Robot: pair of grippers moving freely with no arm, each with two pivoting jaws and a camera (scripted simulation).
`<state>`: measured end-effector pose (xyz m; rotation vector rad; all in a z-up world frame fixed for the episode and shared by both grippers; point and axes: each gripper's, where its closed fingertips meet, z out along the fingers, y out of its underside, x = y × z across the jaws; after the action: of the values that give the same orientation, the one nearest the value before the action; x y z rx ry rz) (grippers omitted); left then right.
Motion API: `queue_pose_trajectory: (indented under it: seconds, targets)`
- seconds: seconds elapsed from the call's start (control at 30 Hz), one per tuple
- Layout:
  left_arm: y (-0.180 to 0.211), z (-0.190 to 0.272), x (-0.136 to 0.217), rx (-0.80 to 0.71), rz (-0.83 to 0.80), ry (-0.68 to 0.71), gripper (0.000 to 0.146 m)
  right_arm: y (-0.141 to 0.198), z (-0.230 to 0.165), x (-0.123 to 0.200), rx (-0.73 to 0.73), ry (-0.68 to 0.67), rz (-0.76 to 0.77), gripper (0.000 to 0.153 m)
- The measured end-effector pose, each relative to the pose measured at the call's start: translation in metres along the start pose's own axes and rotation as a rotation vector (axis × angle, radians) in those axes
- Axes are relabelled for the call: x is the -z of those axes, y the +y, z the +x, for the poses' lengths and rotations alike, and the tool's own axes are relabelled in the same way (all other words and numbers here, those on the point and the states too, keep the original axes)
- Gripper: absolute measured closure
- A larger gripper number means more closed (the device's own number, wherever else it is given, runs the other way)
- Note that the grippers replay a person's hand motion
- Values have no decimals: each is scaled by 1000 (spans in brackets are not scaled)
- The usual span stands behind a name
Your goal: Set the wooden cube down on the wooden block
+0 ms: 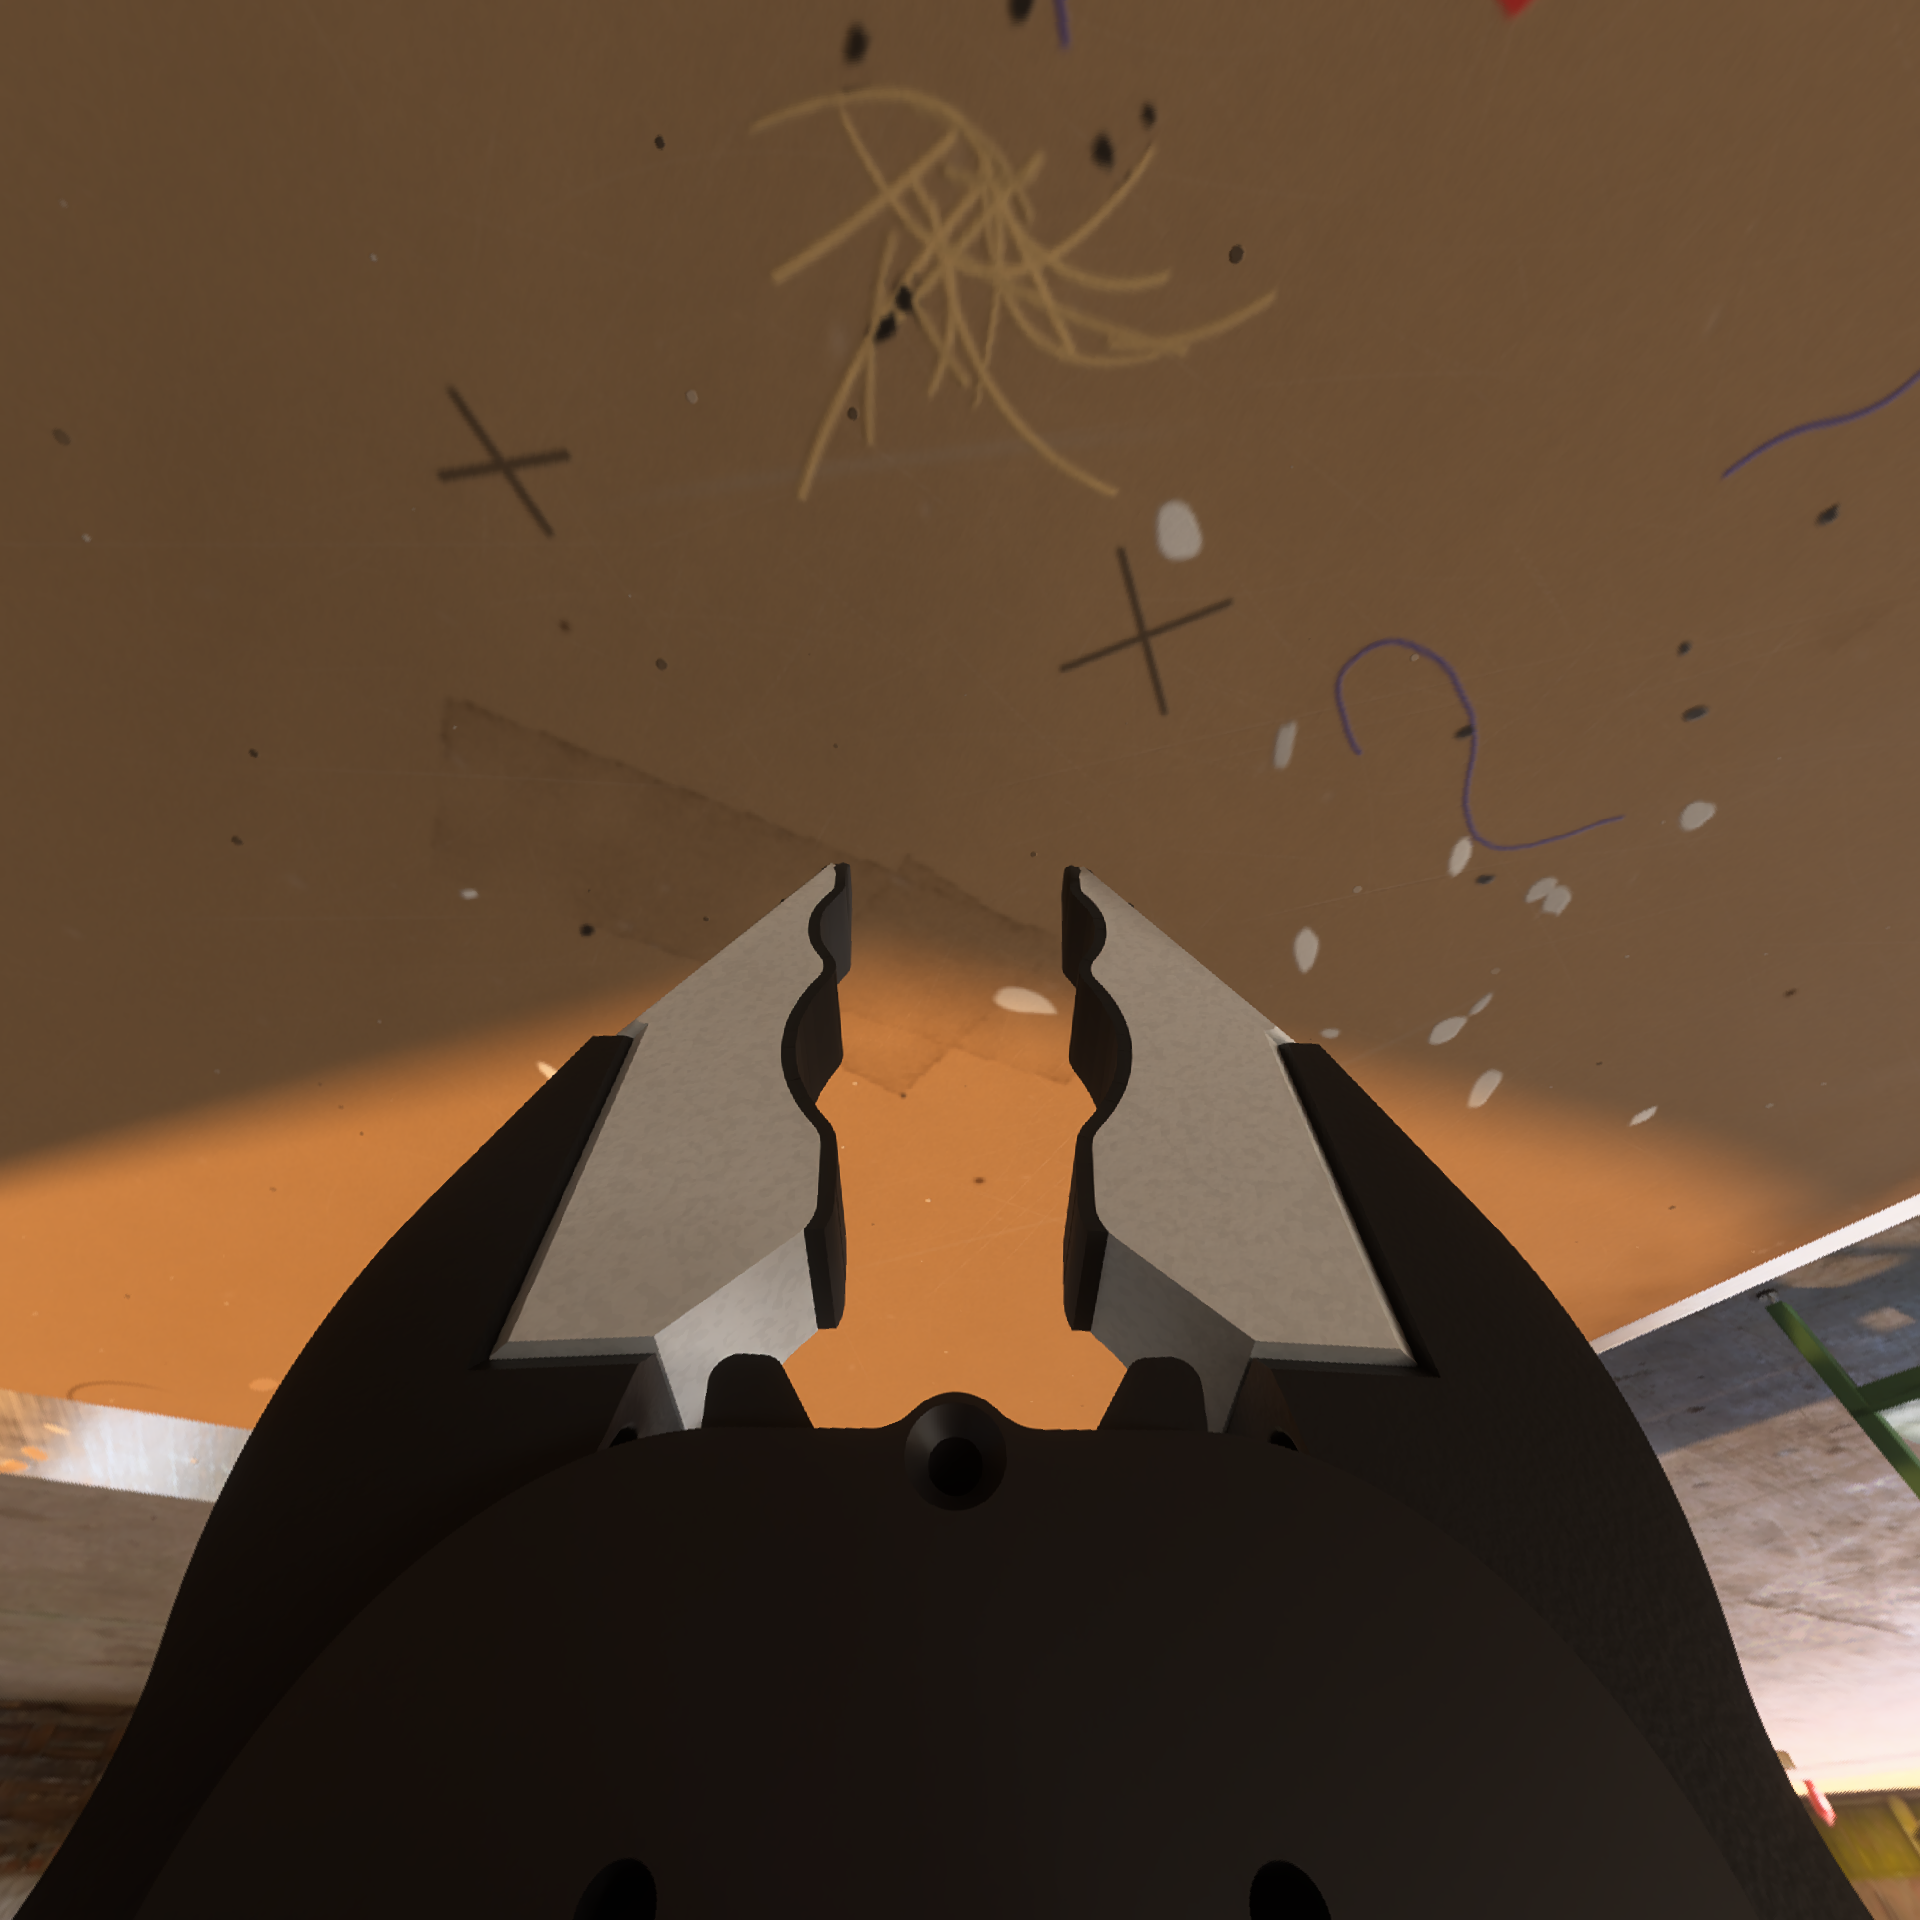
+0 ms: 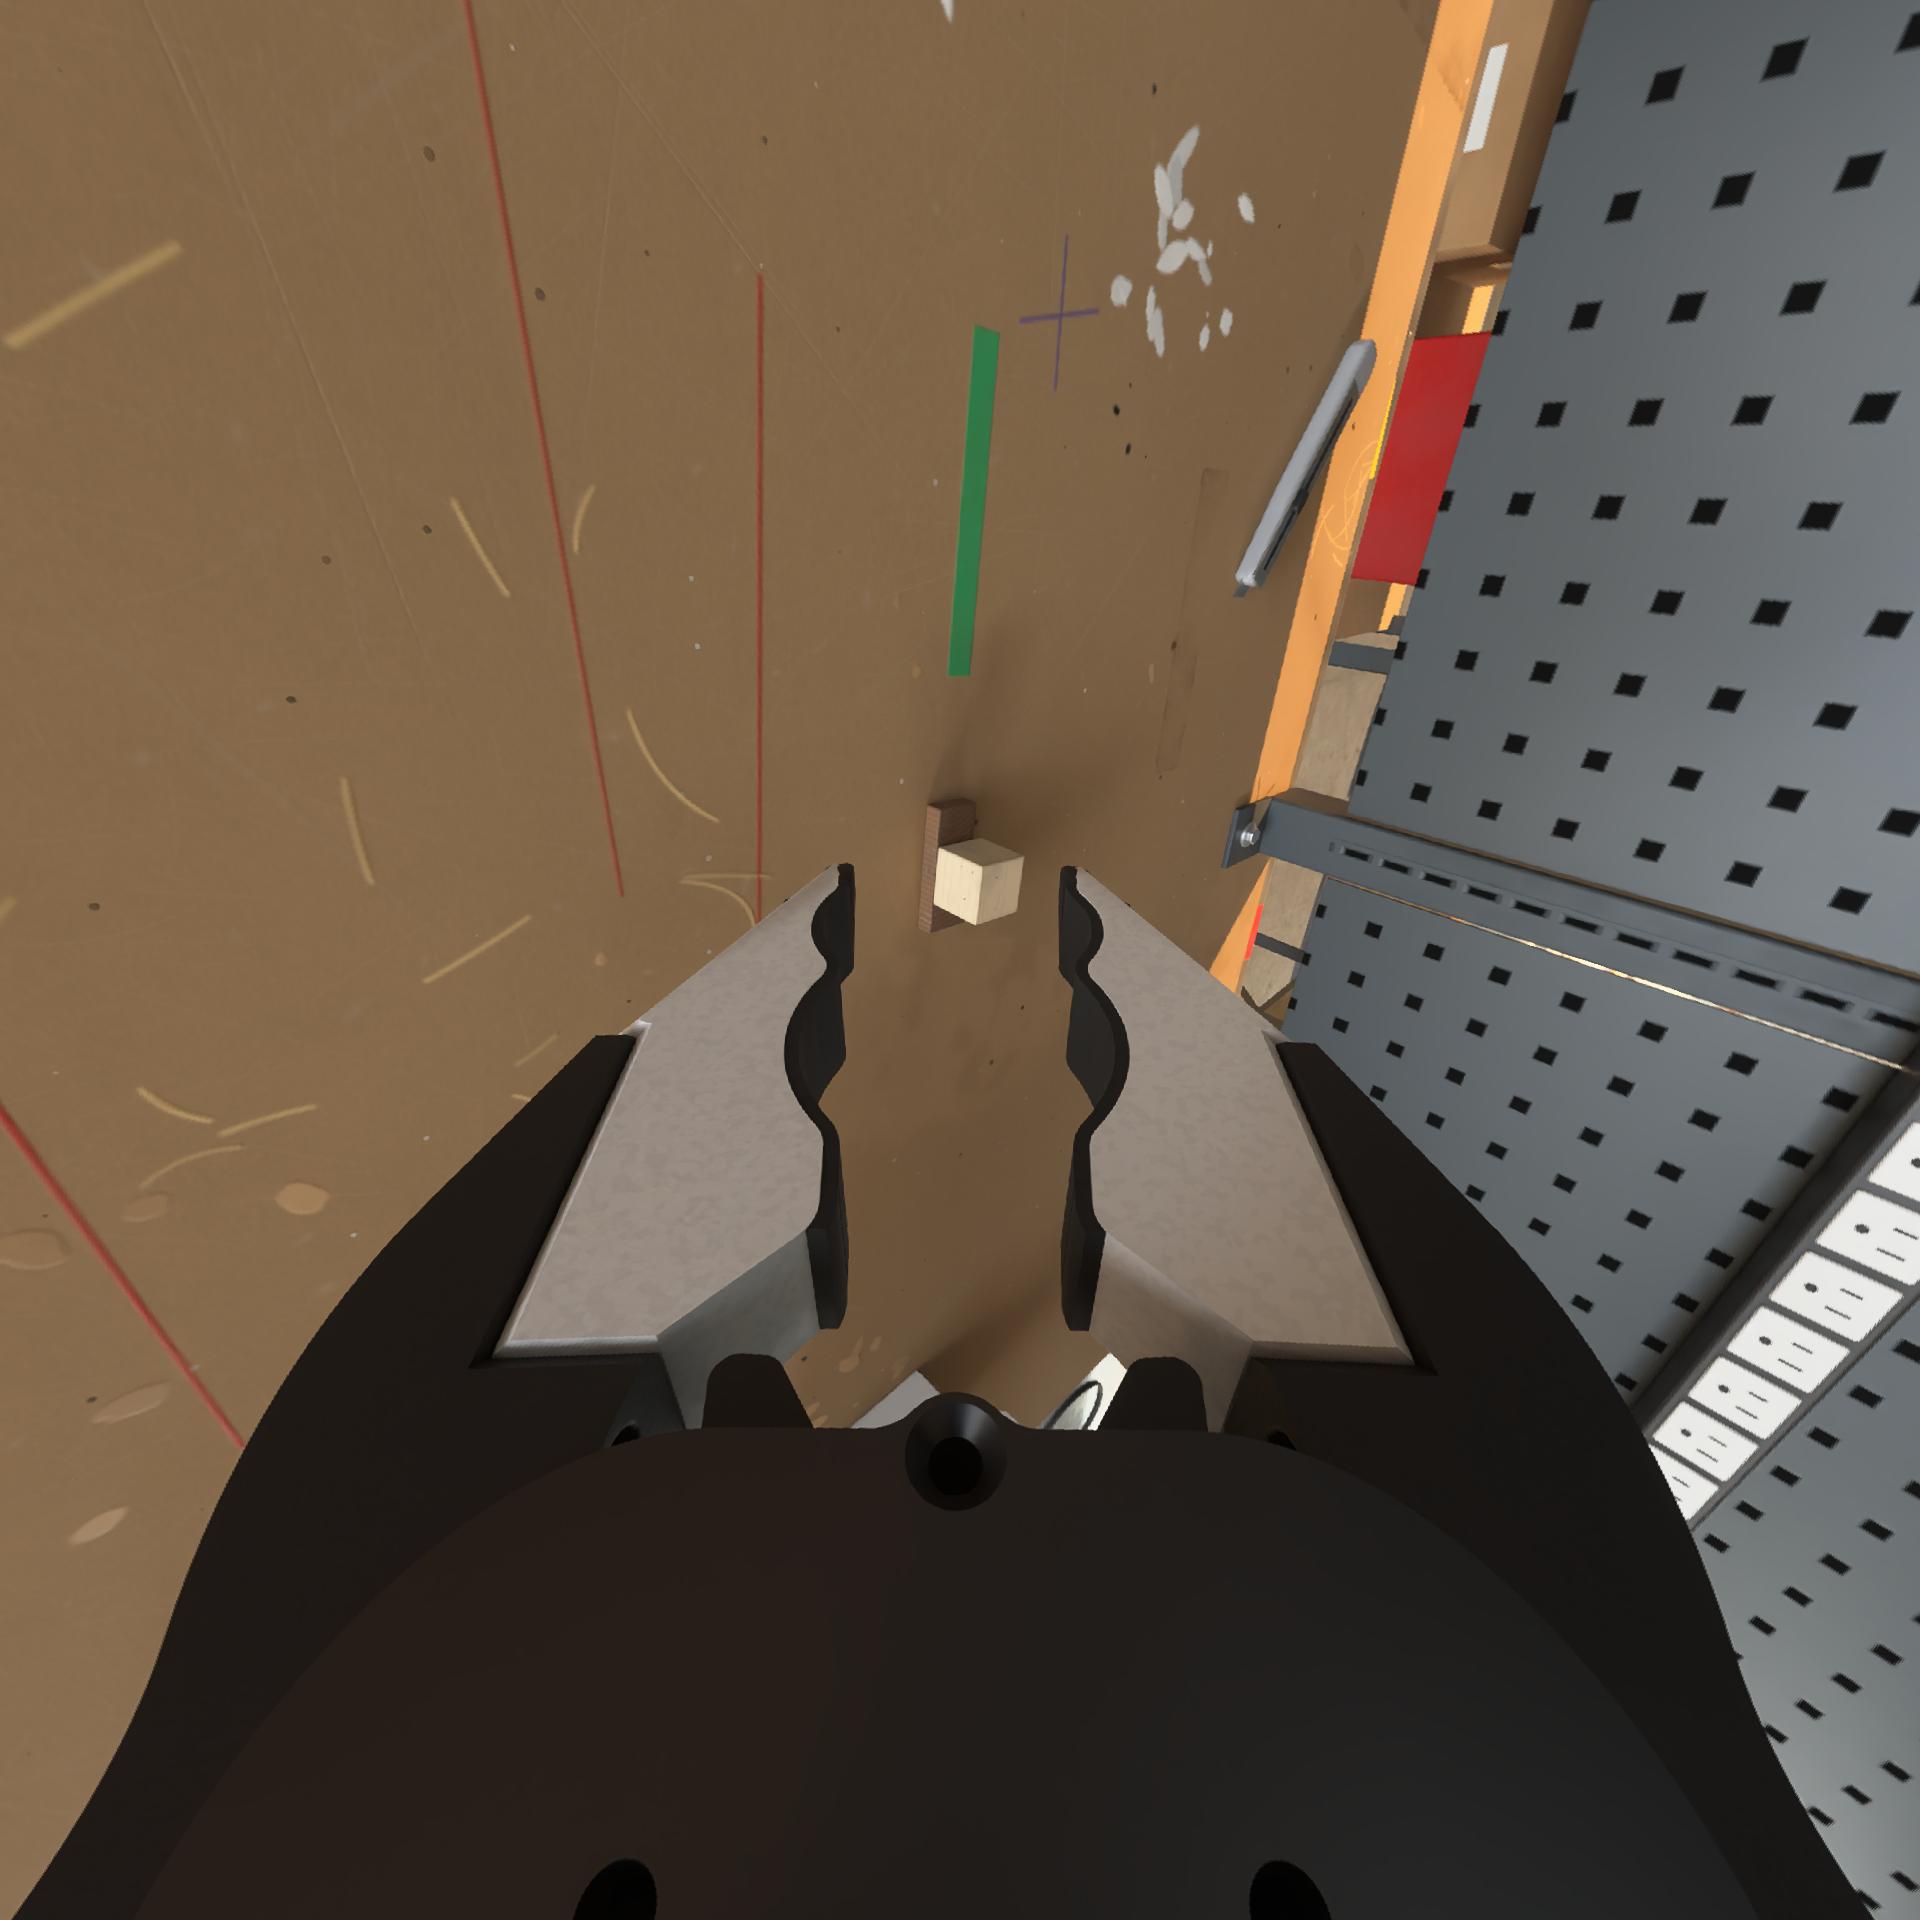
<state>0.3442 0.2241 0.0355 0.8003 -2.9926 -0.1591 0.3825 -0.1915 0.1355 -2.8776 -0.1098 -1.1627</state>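
In the right wrist view a pale wooden cube [image 2: 977,881] rests against a thin darker wooden block [image 2: 948,831] that lies on the brown tabletop [image 2: 416,623]. The view is rolled, so the cube looks stuck to the block's side. My right gripper [image 2: 956,871] is open and empty, with its tips well short of the cube, which shows in the gap between them. My left gripper [image 1: 956,871] is open and empty over a bare stretch of the tabletop [image 1: 312,623]. Neither the cube nor the block shows in the left wrist view.
A grey pegboard wall [image 2: 1662,727] runs along the table's edge at the right, with a red panel [image 2: 1418,457] and a grey metal bar [image 2: 1304,468] near it. A green strip [image 2: 975,499] lies beyond the block. The table's edge [image 1: 1714,1288] shows at the lower right.
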Motion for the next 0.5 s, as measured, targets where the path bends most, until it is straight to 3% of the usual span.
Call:
queue_pose_trajectory:
  seconds: [0.2, 0.37, 0.43, 0.5]
  targets:
    - [2, -2, -16, -9, -47, 13, 107, -2, -12, 4, -49, 1, 42, 114]
    - [5, -11, -19, 65, -47, -10, 117, -19, -22, 15, -106, 35, 127, 116]
    - [-6, -11, -9, 170, 80, 50, 117, -37, -27, 22, -164, 36, 229, 118]
    - [-29, -2, 18, 280, 338, 250, 117, -63, -32, 30, -226, 21, 384, 120]
